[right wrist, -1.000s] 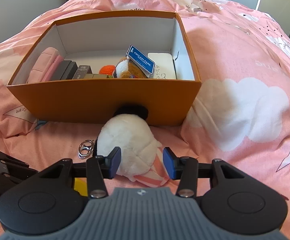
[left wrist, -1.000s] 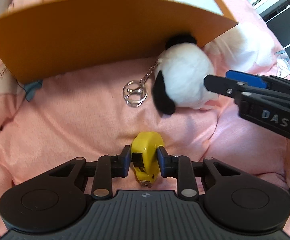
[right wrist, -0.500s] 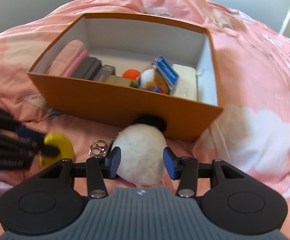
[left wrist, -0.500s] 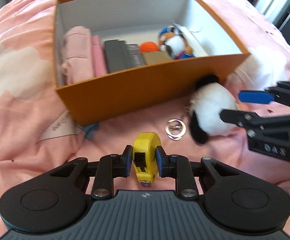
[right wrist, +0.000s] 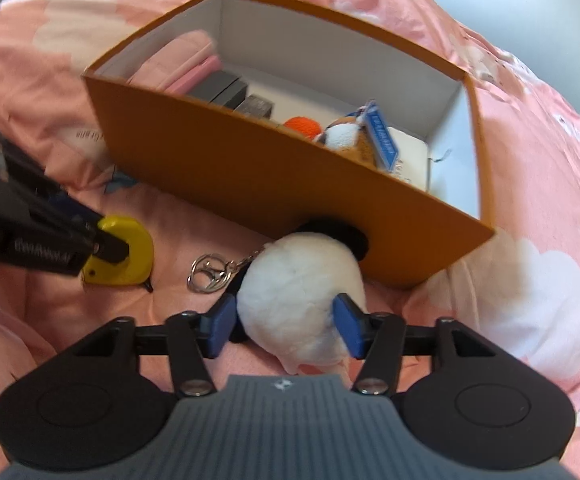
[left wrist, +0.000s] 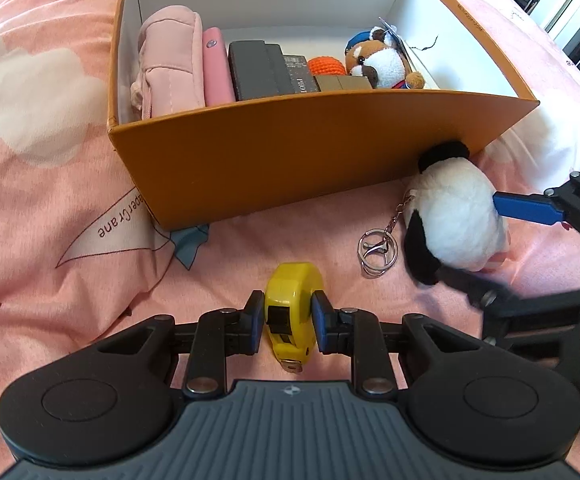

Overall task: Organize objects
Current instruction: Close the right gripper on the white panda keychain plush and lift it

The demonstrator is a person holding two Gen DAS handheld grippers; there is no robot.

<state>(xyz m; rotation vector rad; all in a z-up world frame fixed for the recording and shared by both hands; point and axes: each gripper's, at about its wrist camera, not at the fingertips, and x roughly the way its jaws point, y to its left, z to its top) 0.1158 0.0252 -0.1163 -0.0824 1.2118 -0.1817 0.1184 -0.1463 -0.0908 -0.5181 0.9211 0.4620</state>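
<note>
Yellow tape measure (left wrist: 292,312) gripped on edge between the blue pads of the left gripper (left wrist: 286,322), jaws clenched on its flat sides, its metal tab end pointing back toward the camera. In the right wrist view the tape measure (right wrist: 124,252) appears low over the pink bedspread (left wrist: 50,200), with the left gripper (right wrist: 102,246) entering from the left; whether it touches the fabric cannot be told. White plush keychain (right wrist: 298,300), with black patches, held between the blue pads (right wrist: 348,330) of the right gripper (right wrist: 286,330), jaws pressed into its fur on both sides. Its black upper end touches the outer front wall of the orange box (left wrist: 290,148). A short chain joins the plush (left wrist: 454,224) to a silver key ring (left wrist: 376,252) lying on the bedspread, between the plush and the tape measure. In the left wrist view the right gripper (left wrist: 486,248) reaches in from the right.

The open orange box, white inside, rests on the bedspread beyond both grippers. Contents, left to right in the left wrist view: pink pouch (left wrist: 168,64), pink case (left wrist: 216,68), dark grey boxes (left wrist: 262,70), orange knitted ball (left wrist: 326,66), brown-and-white stuffed animal (left wrist: 382,64) carrying a blue tag (right wrist: 382,144). A white flat item (right wrist: 412,160) lies at the box's right end.
</note>
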